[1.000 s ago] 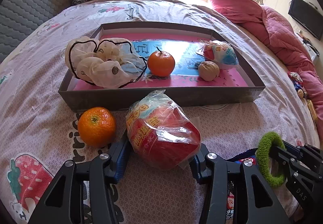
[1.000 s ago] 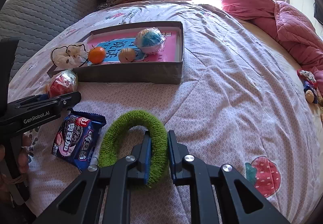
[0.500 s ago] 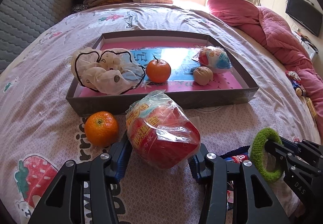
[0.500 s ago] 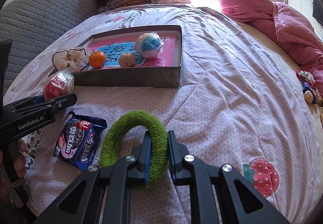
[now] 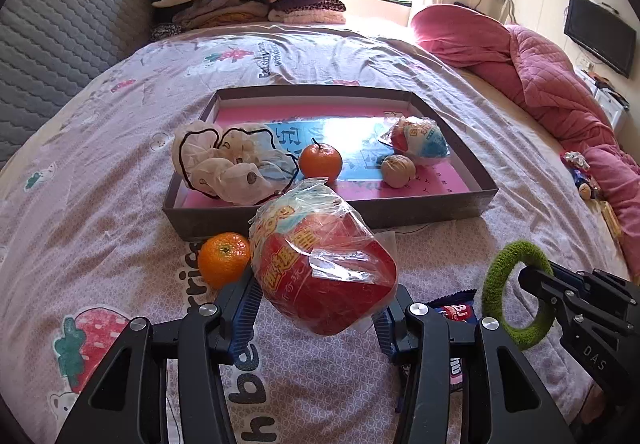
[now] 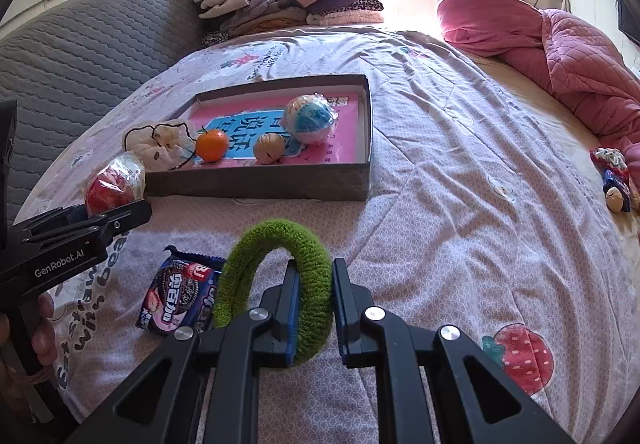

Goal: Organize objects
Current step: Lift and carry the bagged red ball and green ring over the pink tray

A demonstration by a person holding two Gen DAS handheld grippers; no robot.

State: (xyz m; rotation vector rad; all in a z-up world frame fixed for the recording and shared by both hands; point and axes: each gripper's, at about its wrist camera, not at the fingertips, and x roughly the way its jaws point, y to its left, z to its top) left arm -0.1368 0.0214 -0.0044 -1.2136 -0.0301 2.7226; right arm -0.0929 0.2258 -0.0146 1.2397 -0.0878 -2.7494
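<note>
**Two items held clear for boxing**

A red plastic-wrapped snack [image 5: 326, 276] is clamped by the left gripper [image 5: 320, 308]; a fuzzy green hair ring [image 6: 276, 284] is pinched in the right gripper [image 6: 314, 304]. Both are carried towards the shallow grey cardboard box [image 5: 332, 209], judged their destination.

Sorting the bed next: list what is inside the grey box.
Inside the grey box: a white scrunchie draped over its left edge, an orange, a walnut and a wrapped blue-and-white ball. What lies beneath the scrunchie is covered.
</note>
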